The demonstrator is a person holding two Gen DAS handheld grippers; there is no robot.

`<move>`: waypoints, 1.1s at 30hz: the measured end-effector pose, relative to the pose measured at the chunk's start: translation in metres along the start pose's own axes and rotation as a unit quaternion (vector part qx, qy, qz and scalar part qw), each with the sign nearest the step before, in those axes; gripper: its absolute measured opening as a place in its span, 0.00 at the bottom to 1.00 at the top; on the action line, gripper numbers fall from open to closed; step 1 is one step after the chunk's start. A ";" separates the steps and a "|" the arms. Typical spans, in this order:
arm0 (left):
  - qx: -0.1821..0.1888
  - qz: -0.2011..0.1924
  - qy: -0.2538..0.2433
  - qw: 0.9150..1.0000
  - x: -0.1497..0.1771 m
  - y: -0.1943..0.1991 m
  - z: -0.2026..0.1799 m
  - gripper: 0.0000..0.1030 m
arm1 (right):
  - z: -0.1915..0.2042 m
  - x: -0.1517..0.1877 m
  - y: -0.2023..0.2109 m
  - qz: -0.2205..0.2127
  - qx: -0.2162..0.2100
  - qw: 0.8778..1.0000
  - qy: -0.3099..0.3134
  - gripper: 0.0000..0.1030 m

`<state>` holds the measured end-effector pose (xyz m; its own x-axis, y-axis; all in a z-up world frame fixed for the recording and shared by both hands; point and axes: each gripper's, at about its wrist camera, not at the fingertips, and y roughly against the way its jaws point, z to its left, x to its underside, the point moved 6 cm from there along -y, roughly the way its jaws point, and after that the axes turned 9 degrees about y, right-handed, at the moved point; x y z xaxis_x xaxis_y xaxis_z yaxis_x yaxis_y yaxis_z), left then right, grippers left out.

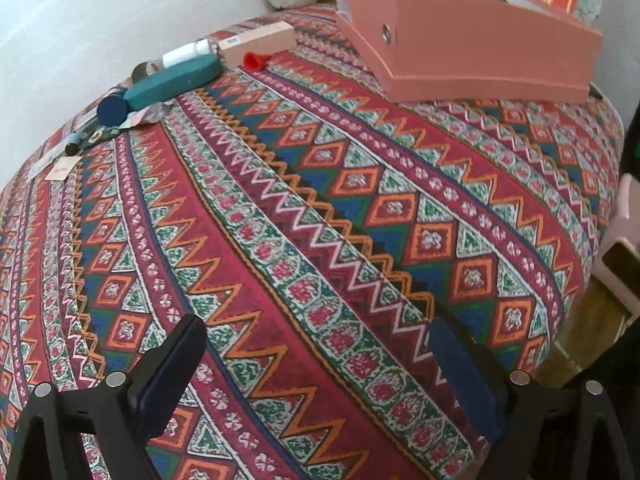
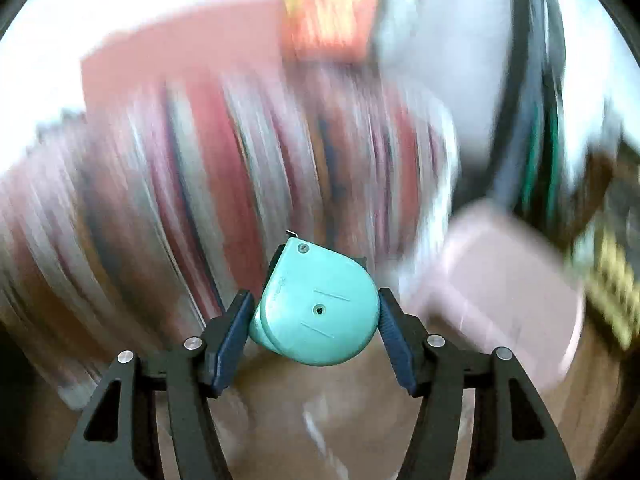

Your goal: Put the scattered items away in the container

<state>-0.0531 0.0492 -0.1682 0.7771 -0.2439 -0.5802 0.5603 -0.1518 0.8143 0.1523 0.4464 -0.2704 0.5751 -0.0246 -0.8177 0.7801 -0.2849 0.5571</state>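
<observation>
The right gripper has a mint-green tape measure clamped between its 2 pads, one pad on each flat-edged side, the case sitting square in the middle of the jaws with its screw face up toward the camera. Everything behind it in the right wrist view is smeared with blur, so this hand is travelling fast. A pink shape shows up top through the blur, probably the container, though I cannot say how near it is.

Over on the left, the left gripper hangs above the patterned cloth with its jaws spread wide and nothing between them. The pink container stands at the far right corner of the table, open at the top, with some things already showing inside.

Along the far left edge there is more clutter: a long dark-green case, a beige box lying beside a white bottle, a small red piece, a round navy cap, and pens and paper slips nearer the left corner.

My read: this is a carry step, tape measure in transit toward the container. The drop calls for getting the jaws over the open top, clear of the near wall, before letting go. The grip looks firm, but the rounded case could roll out sideways if the pads ease too soon.
</observation>
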 end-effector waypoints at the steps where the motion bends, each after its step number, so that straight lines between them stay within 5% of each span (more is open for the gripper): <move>1: 0.002 -0.002 0.006 1.000 -0.002 0.001 0.003 0.91 | 0.004 -0.042 0.015 -0.036 -0.001 0.999 0.016 0.63; 5: 0.011 -0.015 0.040 0.999 -0.010 0.003 0.023 0.91 | 0.028 -0.188 0.034 -0.133 -0.028 0.989 0.064 0.63; 8: -0.001 -0.020 0.078 0.997 -0.015 0.001 0.055 0.91 | 0.045 -0.250 -0.012 -0.112 -0.036 0.991 0.072 0.65; 11: -0.004 -0.020 0.133 0.991 -0.025 0.004 0.097 0.91 | 0.063 -0.311 -0.057 -0.091 -0.043 0.992 0.079 0.77; 14: 0.010 -0.023 0.199 0.980 -0.037 0.009 0.138 0.91 | 0.096 -0.355 -0.062 -0.099 -0.036 0.994 0.038 0.83; 16: 0.019 -0.037 0.249 0.968 -0.044 0.013 0.167 0.93 | 0.148 -0.378 -0.050 -0.139 -0.087 0.986 0.041 1.00; 18: 0.023 -0.049 0.296 0.954 -0.052 0.014 0.195 0.97 | 0.208 -0.400 -0.044 -0.166 -0.148 0.973 0.060 1.00; 20: 0.013 -0.053 0.337 0.940 -0.060 0.006 0.222 0.97 | 0.286 -0.409 -0.068 -0.123 -0.227 0.961 0.100 1.00; 22: -0.001 -0.052 0.370 0.928 -0.069 -0.008 0.246 0.97 | 0.356 -0.408 -0.104 -0.066 -0.259 0.955 0.130 0.99; 26: -0.033 -0.035 0.387 0.921 -0.084 -0.038 0.280 0.97 | 0.453 -0.382 -0.209 0.029 -0.201 0.954 0.220 0.81; 29: -0.063 -0.019 0.389 0.919 -0.084 -0.043 0.297 0.97 | 0.466 -0.367 -0.277 0.090 -0.179 0.957 0.209 0.74; 33: -0.034 -0.032 0.415 0.909 -0.083 -0.033 0.312 0.97 | 0.457 -0.347 -0.344 0.149 -0.166 0.962 0.160 0.74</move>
<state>-0.2258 -0.2242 -0.1408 0.6757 0.5733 -0.4634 0.6062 -0.0744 0.7918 -0.4284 0.1147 -0.2449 0.7897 0.2545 -0.5581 0.5746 0.0117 0.8184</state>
